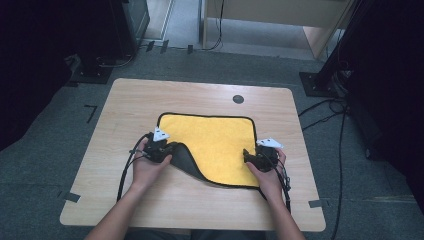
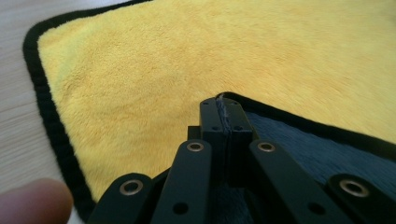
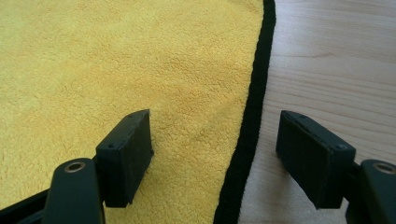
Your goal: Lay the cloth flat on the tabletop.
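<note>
Clamping the cloth [image 1: 215, 145] corner, left jaws were together; right jaws stood apart, astride its black edge [image 3: 250, 126].

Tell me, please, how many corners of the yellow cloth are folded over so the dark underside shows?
1. The yellow cloth's near-left corner is turned over beside the left gripper, shut on it. The other three corners lie flat.

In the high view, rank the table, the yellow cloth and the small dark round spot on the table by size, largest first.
1. Table
2. Yellow cloth, lying on the table and covering only its middle
3. Dark round spot, far smaller than the cloth
</note>
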